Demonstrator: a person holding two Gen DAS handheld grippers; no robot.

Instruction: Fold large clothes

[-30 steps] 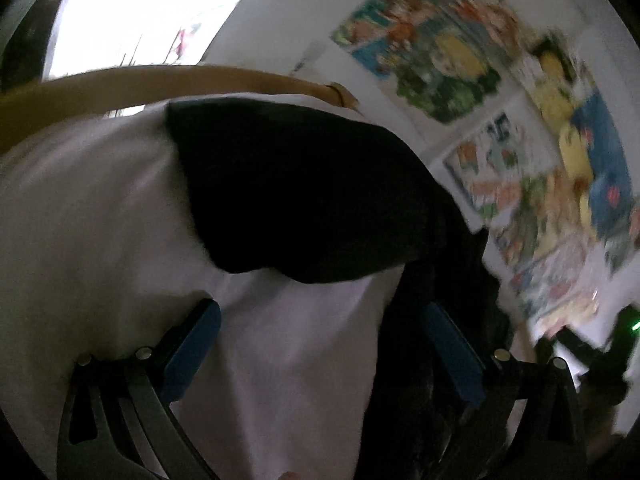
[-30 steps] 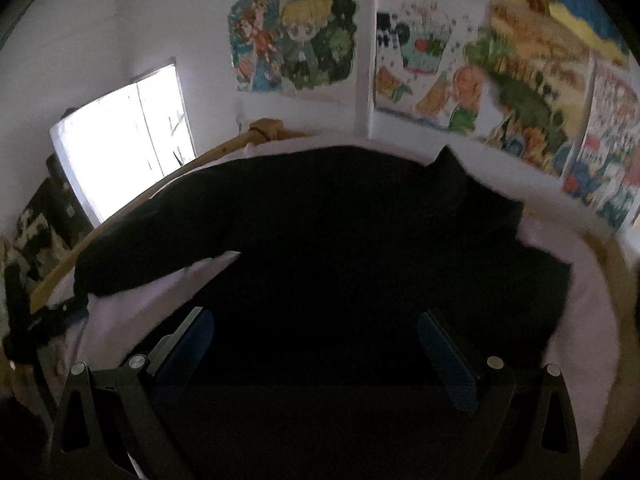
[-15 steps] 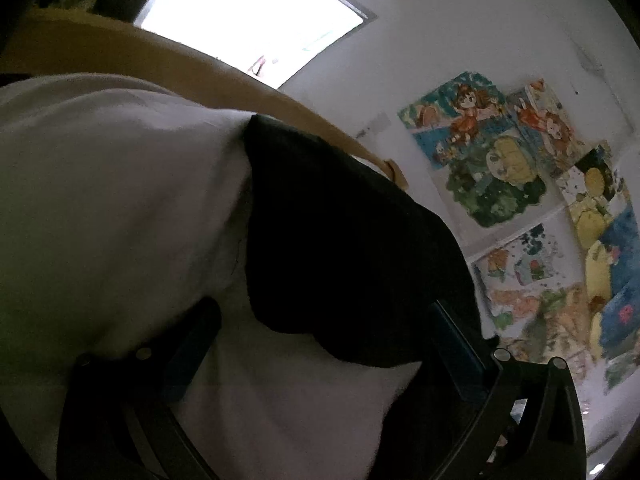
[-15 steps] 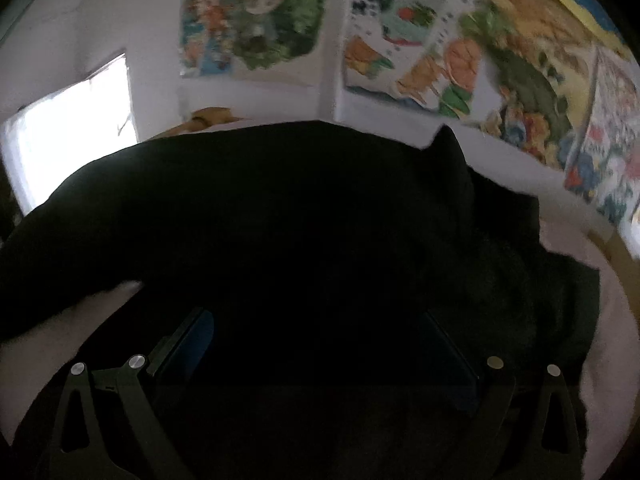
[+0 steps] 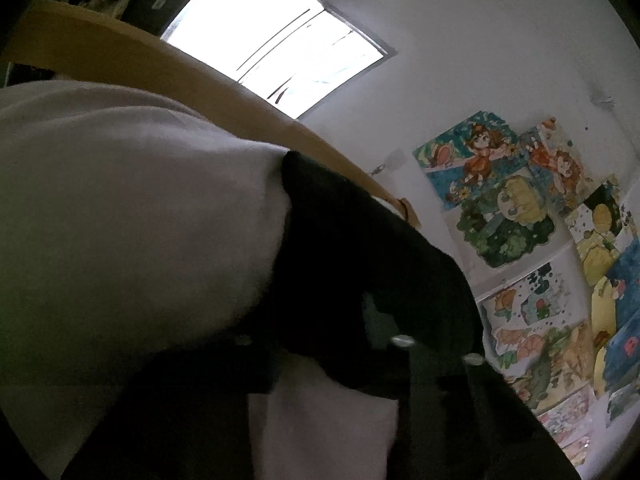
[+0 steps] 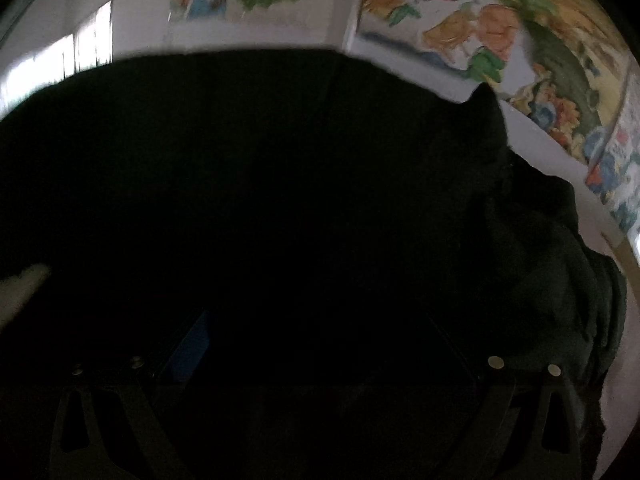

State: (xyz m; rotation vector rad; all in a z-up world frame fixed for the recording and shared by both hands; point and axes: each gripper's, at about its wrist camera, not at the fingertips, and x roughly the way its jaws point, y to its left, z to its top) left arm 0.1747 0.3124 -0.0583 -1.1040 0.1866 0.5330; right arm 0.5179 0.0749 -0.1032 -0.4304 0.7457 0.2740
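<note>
In the left wrist view, a pale bed sheet (image 5: pixel 132 220) is filling the left half, with a wooden bed rail (image 5: pixel 192 92) curving behind it under a bright window (image 5: pixel 280 40). The black garment (image 5: pixel 360 248) is lying on the sheet, its end reaching down toward the camera. The left gripper (image 5: pixel 320 364) is closing on that end: the fingers are standing close together with the dark cloth running between them, though they are sitting in deep shadow and their pads are hard to make out. Cartoon posters (image 5: pixel 520 208) are covering the wall on the right.

In the right wrist view, a sliver of the window (image 6: pixel 64 60) is showing at the far left, blurred. The black garment (image 6: pixel 280 180) is swallowing nearly the whole frame, spread over the bed, so its folds are unreadable. The right gripper (image 6: pixel 320 352) is hanging low over it with its fingers spread wide and released; only a blue pad (image 6: pixel 192 348) on the left finger is faintly visible, the other being lost in darkness. Posters (image 6: pixel 480 32) are running along the top right, smeared.
</note>
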